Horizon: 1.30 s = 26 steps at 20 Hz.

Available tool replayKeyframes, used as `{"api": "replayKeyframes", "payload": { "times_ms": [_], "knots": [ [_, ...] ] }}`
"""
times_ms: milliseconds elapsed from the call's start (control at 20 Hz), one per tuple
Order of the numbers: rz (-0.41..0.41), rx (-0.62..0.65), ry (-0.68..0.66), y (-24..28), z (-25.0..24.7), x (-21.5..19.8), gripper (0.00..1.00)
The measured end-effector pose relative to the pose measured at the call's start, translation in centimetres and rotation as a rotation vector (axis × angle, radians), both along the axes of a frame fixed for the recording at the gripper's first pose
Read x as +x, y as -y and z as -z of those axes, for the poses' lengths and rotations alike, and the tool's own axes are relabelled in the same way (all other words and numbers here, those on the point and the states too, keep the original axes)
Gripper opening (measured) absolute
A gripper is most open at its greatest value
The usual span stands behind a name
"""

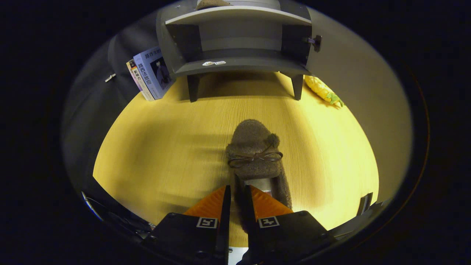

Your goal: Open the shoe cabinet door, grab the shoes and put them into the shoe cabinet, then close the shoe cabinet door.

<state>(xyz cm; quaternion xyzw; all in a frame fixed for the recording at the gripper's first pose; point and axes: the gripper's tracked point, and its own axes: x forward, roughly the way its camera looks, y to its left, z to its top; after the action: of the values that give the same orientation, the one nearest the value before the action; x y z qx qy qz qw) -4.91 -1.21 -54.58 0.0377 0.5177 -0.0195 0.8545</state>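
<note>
Worktop: pale wood grain, wide and mostly bare, lit bright along its right side.

Shoe cabinet: grey, on short dark legs, standing at the far edge of the worktop. Door swung open to the right, a dark knob on it. Inside, a lower compartment with a small white tag lying on its floor, and a shelf above; something brown and fuzzy rests on top at the upper edge, too cut off to identify.

Books: a few, leaning just left of the cabinet, by the far left corner of the worktop.

Slipper: brown, fluffy, with a thin bow across the upper and a small pom-pom beside it. It lies mid-worktop, toe pointing toward the cabinet, well apart from it. Its heel end reaches back to the jaws.

Toy corn cob: yellow with a green end, on the worktop just right of the cabinet's right leg.

Gripper: jaws nearly closed, only a narrow gap between them. The left side wall of the slipper's heel sits in that gap, pinched by both fingers. The slipper's open heel cavity shows just right of the right finger.
</note>
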Motion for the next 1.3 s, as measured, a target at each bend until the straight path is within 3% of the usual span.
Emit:
{"api": "replayKeyframes", "payload": {
  "times_ms": [550,800,900,1050,1300],
  "knots": [
    [0.012,0.039,0.146,0.0,2.8,5.6,0.26],
    [-0.037,-0.046,0.257,0.3,3.5,7.8,0.26],
    [-0.051,-0.068,0.29,0.5,3.6,8.5,0.24],
    [-0.032,-0.041,0.293,0.8,3.6,9.3,0.05],
    [-0.037,-0.037,0.275,0.7,3.7,9.4,0.05]
  ]
}}
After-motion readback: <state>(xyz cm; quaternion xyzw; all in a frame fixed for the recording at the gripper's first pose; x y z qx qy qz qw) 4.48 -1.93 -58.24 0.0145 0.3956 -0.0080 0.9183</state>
